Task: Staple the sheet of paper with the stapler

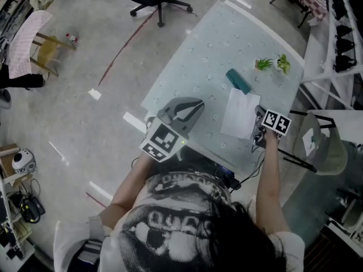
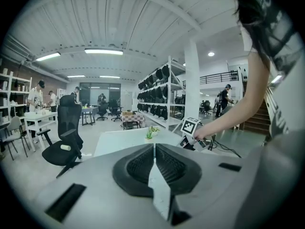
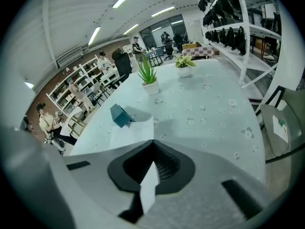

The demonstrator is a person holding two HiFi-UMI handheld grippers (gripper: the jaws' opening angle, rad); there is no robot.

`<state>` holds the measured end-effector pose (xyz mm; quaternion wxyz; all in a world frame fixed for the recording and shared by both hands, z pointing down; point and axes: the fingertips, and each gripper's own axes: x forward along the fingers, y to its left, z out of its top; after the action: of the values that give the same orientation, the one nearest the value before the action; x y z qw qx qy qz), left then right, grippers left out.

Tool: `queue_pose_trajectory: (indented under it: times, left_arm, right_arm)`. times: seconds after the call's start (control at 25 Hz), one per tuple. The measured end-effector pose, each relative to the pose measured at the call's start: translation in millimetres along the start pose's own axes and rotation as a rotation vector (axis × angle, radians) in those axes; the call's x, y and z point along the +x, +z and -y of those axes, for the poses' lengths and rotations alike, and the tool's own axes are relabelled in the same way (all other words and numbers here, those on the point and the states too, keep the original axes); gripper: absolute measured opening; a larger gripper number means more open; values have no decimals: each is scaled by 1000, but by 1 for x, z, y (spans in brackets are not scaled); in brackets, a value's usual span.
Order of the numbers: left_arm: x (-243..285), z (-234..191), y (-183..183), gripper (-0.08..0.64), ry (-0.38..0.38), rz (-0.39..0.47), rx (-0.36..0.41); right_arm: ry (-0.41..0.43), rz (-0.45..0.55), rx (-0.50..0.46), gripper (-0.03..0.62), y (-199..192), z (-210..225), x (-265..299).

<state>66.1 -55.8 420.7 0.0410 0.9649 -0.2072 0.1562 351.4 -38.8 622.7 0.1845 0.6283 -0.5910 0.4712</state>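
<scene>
Pale flowered table in a busy workshop, and the sheet of paper lies flat near the front right edge with the teal stapler at its far corner. They're touching, but whether that corner actually sits in the stapler's mouth I can't make out. The right gripper is clenched, jaws pressed together with nothing visible between them, its tip right at the near edge of the sheet. The left gripper is also clamped shut on nothing, hanging over the table's near left edge, well apart from both paper and stapler. That's the worry as I see it: nothing is pinning anything down. If the right gripper goes in to press the stapler alone, the stapler looks free to skid on that smooth cloth, or tip if the push lands off-centre, and the staple could fire beside the paper. A nudge on the loose sheet could slide its corner clear of the stapler altogether. Two small potted plants stand just beyond the stapler, so a hard shove forward could send it into them. A steadying left gripper would take much of that risk away.
</scene>
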Motion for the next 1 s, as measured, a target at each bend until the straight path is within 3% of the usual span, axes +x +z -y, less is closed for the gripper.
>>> queue_pose_trajectory:
  times: [0.2,0.48,0.68,1.0]
  left_arm:
    - [-1,-2,-2,10,10,-4,-3]
    - [-4,-5,-7,9,24,-12,-16]
    - [-5,-7,-9,11,36,-19,-25]
    - [-6,-9,-8,10,52,-21,-28]
  right_arm:
    - [-21,-34,-60,3,12,9,8]
    - [-64,-176,-187,3,7,34,8]
    - [-32,-150,-157,2,22,32,9]
    - [-1,-143,-218,2,41,7,33]
